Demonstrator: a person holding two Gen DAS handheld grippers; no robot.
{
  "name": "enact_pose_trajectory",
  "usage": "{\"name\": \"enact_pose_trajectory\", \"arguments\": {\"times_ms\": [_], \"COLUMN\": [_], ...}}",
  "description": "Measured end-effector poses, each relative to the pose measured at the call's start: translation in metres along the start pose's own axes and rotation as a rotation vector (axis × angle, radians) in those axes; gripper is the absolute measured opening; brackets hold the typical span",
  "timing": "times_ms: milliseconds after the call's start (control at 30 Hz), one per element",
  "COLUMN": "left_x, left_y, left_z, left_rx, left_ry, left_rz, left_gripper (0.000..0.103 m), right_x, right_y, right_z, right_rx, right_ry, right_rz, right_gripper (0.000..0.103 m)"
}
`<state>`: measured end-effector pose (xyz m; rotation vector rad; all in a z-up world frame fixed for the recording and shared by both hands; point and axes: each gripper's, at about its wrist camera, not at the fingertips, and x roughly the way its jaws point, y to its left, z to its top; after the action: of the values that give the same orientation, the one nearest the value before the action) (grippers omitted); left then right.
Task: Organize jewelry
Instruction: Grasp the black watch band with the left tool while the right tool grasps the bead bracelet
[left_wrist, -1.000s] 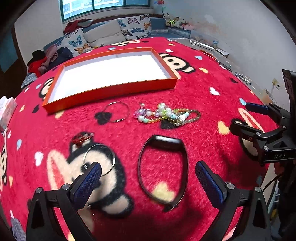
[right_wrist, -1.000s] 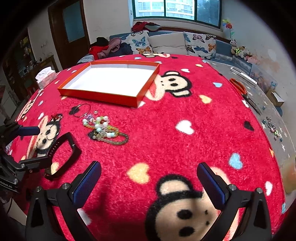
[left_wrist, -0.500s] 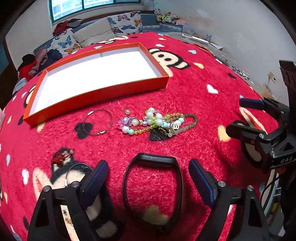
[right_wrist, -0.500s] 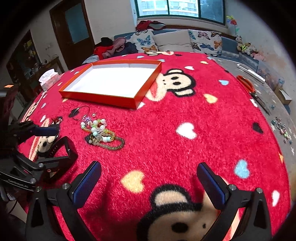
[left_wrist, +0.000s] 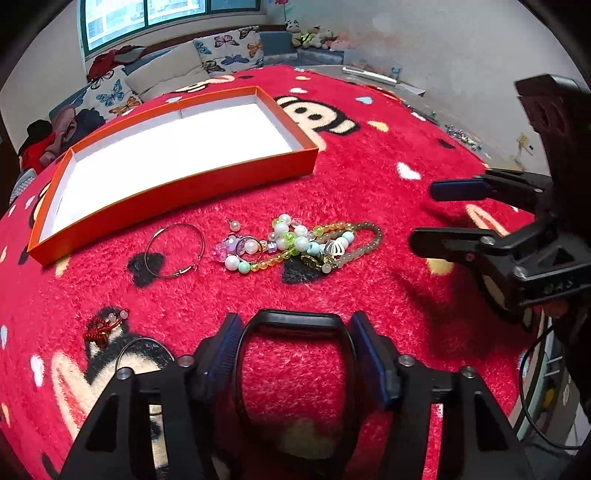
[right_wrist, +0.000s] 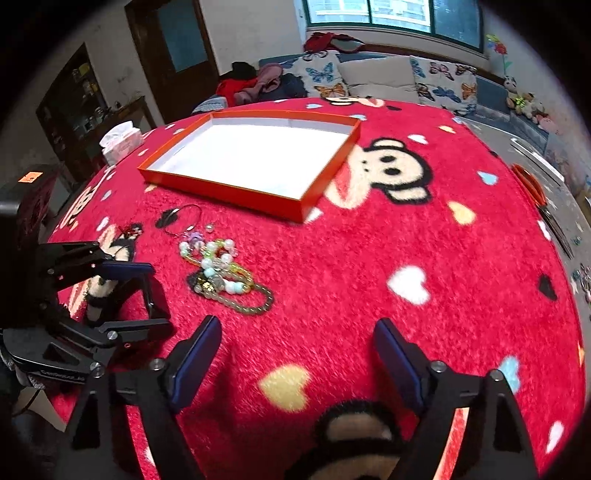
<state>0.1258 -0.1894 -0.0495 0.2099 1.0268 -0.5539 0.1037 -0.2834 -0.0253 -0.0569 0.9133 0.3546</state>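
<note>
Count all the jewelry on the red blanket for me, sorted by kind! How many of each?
Black band, pinched between the left hand-held gripper's fingers: 1
Thin metal hoops: 2
Red knotted charm: 1
Tangled pile of beaded bracelets, strands too knotted to count: 1
Total: 5 groups, none in the orange box yet.

A daylit window (right_wrist: 391, 16) sits above a sofa (right_wrist: 373, 79) (butterfly cushions), beside a dark door (right_wrist: 177, 55).

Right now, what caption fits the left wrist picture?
Left gripper closed around the black bracelet, beaded bracelets and orange tray beyond.
</note>
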Motion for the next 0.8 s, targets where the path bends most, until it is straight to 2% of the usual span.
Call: {"name": "enact_pose_trajectory", "arguments": {"times_ms": [433,733,800], "left_x": [-0.033,-0.065,-0.072], "left_y": [0.014,0.038,0.045], "left_z": [-0.011,-0.019,-0.02], "left_rx": [-0.039,-0.078,-0.086], "left_ry": [-0.062,-0.114,-0.127], "left_rz": [-0.002,0.01,0.011], "left_gripper": [0.06,0.059,0.059], "right_x": [0.022,0.045,0.049], "right_y": [0.039,0.05,0.05], "right_z": [0.024,0.038,0.038], "right_rx": [-0.093,-0.08,-0.072], "right_ry": [0.021,0.046,0.055], "right_rz": [0.081,0.075,0.07], "right_gripper": [0.048,0.03,0.028]}}
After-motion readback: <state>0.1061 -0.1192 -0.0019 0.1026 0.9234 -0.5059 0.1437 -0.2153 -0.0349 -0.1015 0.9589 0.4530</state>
